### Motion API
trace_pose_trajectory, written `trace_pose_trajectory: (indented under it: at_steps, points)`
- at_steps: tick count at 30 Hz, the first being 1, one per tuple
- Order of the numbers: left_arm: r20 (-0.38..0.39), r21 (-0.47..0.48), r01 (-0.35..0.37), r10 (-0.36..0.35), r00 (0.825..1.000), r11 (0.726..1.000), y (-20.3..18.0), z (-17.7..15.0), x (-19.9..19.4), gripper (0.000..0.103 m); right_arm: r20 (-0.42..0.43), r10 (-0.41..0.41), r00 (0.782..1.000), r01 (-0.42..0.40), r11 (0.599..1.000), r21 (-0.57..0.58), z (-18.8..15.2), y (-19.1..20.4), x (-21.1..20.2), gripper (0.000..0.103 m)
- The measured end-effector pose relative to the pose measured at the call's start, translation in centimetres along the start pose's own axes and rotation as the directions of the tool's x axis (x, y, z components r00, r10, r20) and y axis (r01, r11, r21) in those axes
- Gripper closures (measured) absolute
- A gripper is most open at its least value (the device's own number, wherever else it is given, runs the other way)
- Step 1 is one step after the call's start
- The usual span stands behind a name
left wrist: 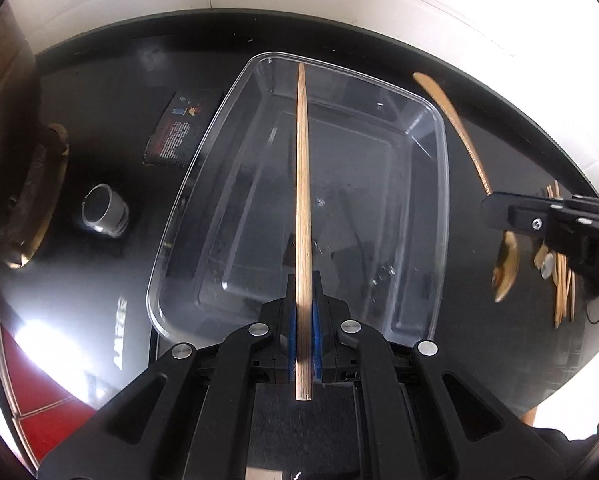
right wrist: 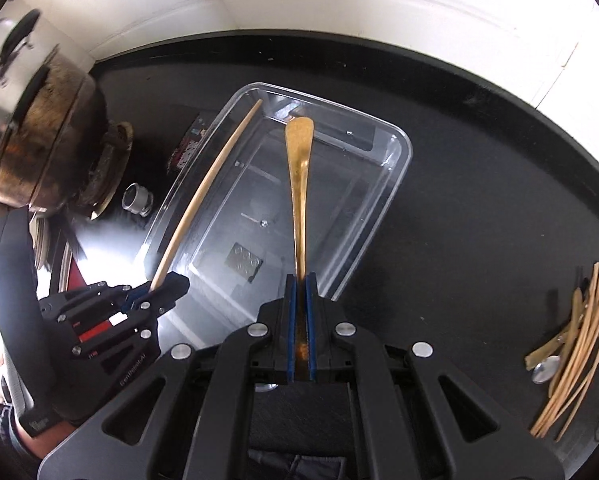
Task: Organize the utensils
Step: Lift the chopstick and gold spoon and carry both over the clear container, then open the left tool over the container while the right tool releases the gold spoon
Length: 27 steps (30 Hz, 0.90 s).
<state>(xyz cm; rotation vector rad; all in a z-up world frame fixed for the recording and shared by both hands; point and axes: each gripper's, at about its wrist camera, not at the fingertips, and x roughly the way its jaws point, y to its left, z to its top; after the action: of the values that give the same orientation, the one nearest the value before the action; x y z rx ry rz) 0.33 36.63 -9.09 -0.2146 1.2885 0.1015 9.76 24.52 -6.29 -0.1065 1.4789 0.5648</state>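
My left gripper [left wrist: 304, 280] is shut on a wooden chopstick [left wrist: 302, 184], which reaches forward over a clear plastic container [left wrist: 446, 184]. In the right wrist view the same gripper [right wrist: 175, 280] holds that chopstick [right wrist: 203, 192] along the container's left rim. My right gripper [right wrist: 300, 278] is shut on a gold spoon [right wrist: 297, 168], whose handle points out over the container [right wrist: 409, 148]. The left wrist view shows the right gripper [left wrist: 489, 204] beside the container's right rim, with the spoon's bowl [left wrist: 505, 268] hanging below the fingers. The container looks empty.
A pile of chopsticks and small spoons [right wrist: 579, 340] lies on the black stovetop to the right, also visible as the pile [left wrist: 561, 280]. A burnt pot [right wrist: 39, 120] and a metal knob [right wrist: 137, 198] stand at the left. A white tiled wall runs behind.
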Motion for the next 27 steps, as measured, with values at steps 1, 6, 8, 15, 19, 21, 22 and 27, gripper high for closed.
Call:
trace_pose_trajectory:
  at_steps: [1, 6, 8, 15, 19, 21, 22, 27]
  points:
    - [-0.004, -0.005, 0.001, -0.001, 1.000, 1.000, 0.3, 0.2, 0.4, 0.098, -0.003, 0.000, 1.000, 0.000, 1.000, 0.009, 0.4, 0.1, 0.5, 0.098]
    - [-0.022, -0.010, 0.013, -0.013, 1.000, 1.000, 1.0, 1.3, 1.7, 0.098, -0.043, -0.001, 0.999, 0.003, 0.999, 0.035, 2.3, 0.8, 3.3, 0.098]
    - [-0.037, -0.013, 0.023, -0.024, 0.999, 1.000, 1.4, 1.5, 2.3, 0.098, -0.064, 0.012, 0.998, -0.009, 0.998, 0.055, 2.9, 0.8, 4.4, 0.098]
    - [-0.068, -0.007, 0.057, -0.057, 0.996, 0.998, 1.8, 1.9, 3.6, 0.098, -0.103, 0.017, 0.995, -0.009, 0.997, 0.079, 4.2, 0.5, 6.2, 0.098]
    - [-0.082, -0.022, 0.066, -0.068, 0.994, 0.998, 2.2, 2.4, 4.0, 0.091, -0.094, 0.021, 0.995, -0.013, 0.996, 0.091, 4.9, 0.2, 6.3, 0.097]
    - [-0.077, -0.032, 0.072, -0.074, 0.994, 0.997, 2.6, 2.8, 4.0, 0.040, -0.088, 0.046, 0.995, -0.036, 0.993, 0.112, 5.3, -0.4, 5.9, 0.097]
    - [-0.063, -0.036, 0.067, -0.069, 0.996, 0.997, 2.7, 2.6, 3.5, 0.027, -0.078, 0.050, 0.996, -0.040, 0.992, 0.117, 5.4, -0.7, 5.5, 0.093]
    - [-0.047, -0.049, 0.068, -0.070, 0.996, 0.997, 3.5, 2.2, 2.4, 0.021, 0.010, 0.050, 0.999, -0.051, 0.989, 0.140, 6.0, -2.2, 2.7, 0.022]
